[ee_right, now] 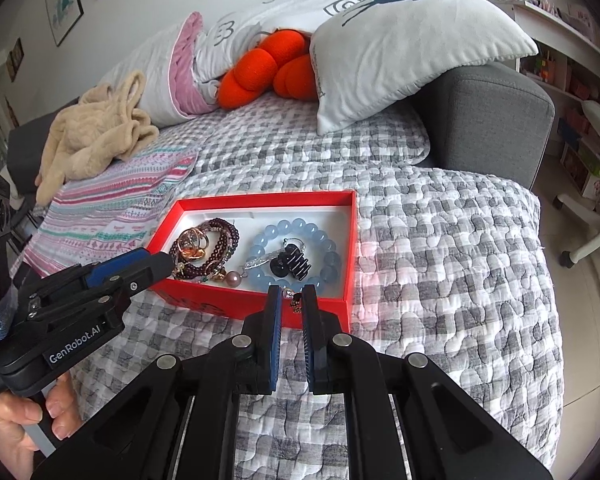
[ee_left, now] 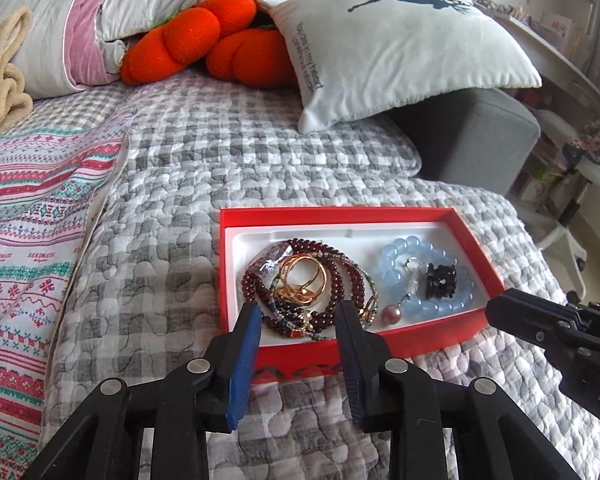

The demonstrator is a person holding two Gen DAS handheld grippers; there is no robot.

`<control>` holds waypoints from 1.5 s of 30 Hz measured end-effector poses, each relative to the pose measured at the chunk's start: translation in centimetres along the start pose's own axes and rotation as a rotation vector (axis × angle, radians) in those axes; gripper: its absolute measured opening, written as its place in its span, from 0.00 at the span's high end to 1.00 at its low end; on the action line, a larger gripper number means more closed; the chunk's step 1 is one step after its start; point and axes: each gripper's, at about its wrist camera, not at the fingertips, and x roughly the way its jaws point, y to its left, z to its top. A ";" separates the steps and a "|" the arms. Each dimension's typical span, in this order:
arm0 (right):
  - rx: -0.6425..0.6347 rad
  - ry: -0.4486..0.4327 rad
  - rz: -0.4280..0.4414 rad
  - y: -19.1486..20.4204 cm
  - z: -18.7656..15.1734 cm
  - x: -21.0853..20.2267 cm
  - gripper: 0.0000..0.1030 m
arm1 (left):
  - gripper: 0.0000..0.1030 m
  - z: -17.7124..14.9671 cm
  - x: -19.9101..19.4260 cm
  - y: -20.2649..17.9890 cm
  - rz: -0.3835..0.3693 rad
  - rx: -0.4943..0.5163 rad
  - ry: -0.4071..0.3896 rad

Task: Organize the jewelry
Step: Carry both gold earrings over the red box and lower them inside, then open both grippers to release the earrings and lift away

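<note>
Right gripper (ee_right: 291, 300) low centre, jaws nearly together pinching a small beaded charm (ee_right: 293, 300) at the red box's (ee_right: 256, 305) near rim, left gripper (ee_left: 298, 314) parted and empty, blue bead bracelet (ee_right: 296, 250) mid-frame, deer pillow (ee_right: 400, 40) upper right.

Grey sofa arm (ee_right: 496, 120), checked quilt (ee_right: 440, 240), framed wall pictures (ee_right: 64, 2).

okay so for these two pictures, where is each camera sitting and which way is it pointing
Left wrist: rides the left hand-held gripper, looking forward and down over the red box; its open fingers and the right hand-held gripper's tip show.
Right wrist: rides the right hand-held gripper, facing the box's near wall; the person's left hand shows.
Shared: box, blue bead bracelet, deer pillow.
</note>
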 end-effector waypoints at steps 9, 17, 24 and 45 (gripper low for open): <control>0.020 -0.003 0.055 0.5 1.8 1.3 0.90 | 0.38 -1.4 -1.3 2.0 0.080 -0.049 0.054; 0.007 0.006 0.104 2.0 3.4 3.2 0.90 | 0.23 -1.8 -0.8 3.1 0.123 -0.054 0.095; 0.018 0.028 0.086 2.1 3.7 4.6 0.89 | 0.21 -1.8 -0.5 3.8 0.145 -0.060 0.114; -0.004 0.003 -0.033 0.0 0.2 -3.3 0.24 | 0.01 -3.6 -3.7 1.8 0.234 -0.050 0.109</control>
